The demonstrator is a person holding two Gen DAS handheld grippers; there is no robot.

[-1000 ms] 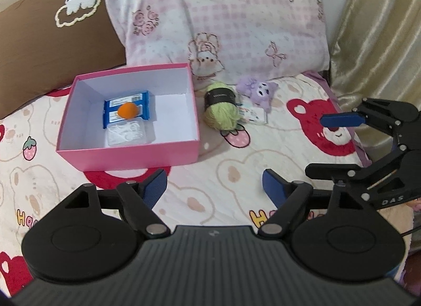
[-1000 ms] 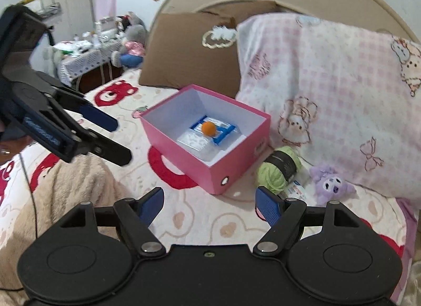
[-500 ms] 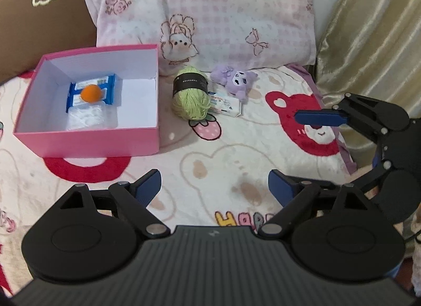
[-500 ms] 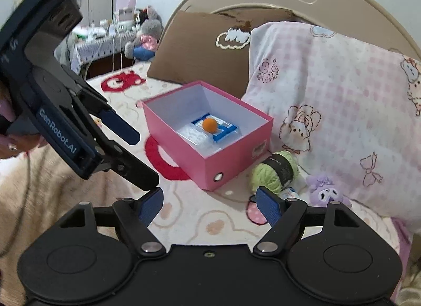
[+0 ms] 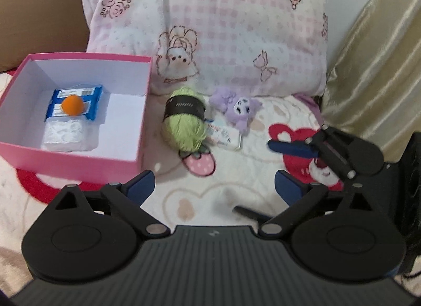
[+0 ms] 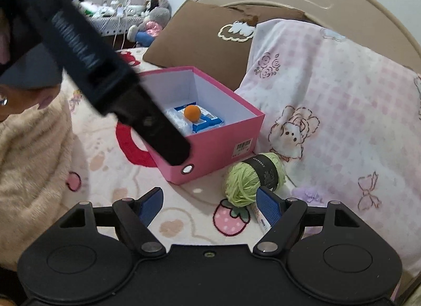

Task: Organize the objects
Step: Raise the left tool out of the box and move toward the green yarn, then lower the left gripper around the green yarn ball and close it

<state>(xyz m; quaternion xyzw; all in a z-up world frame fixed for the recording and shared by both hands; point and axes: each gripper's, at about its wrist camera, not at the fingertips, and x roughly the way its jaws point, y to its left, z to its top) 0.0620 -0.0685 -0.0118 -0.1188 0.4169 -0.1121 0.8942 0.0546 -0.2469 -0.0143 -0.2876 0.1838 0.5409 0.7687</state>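
The left gripper has just been opening, its jaws wide with nothing between them; the right gripper is spread and empty too. The yarn lies on the bed just right of the pink box, with the purple plush just beyond the yarn.

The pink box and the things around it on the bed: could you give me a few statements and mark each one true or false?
1. An orange ball lies inside the pink box. True.
2. The green yarn ball is inside the box. False: it lies on the bedsheet beside the box.
3. The purple plush toy lies in front of the pink checked pillow. True.
4. The left tool is clamped on the yarn. False: its jaws have just been opening and nothing is between them.
5. The box has a lid on it. False: it is open at the top.
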